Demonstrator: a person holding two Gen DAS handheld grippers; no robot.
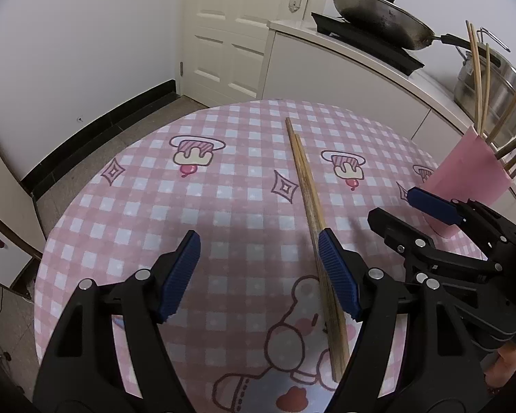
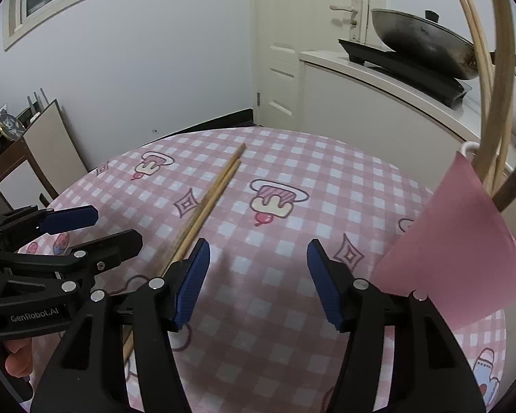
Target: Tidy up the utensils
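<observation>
Chopsticks (image 1: 309,203) lie as a pair flat on the counter (image 1: 148,206), long axis running from beside the left gripper (image 1: 258,272) away toward the far edge. The left jaws stand wide apart, gripping nothing — the pair lies close by the right-hand pad. The right gripper (image 2: 258,282) also has open, empty jaws, beside a pink holder (image 2: 464,247) with more sticks upright in it. Pink checked cloth covers the counter; beyond stand a white door (image 1: 230,34) and a wok (image 1: 378,17) on a stove.
</observation>
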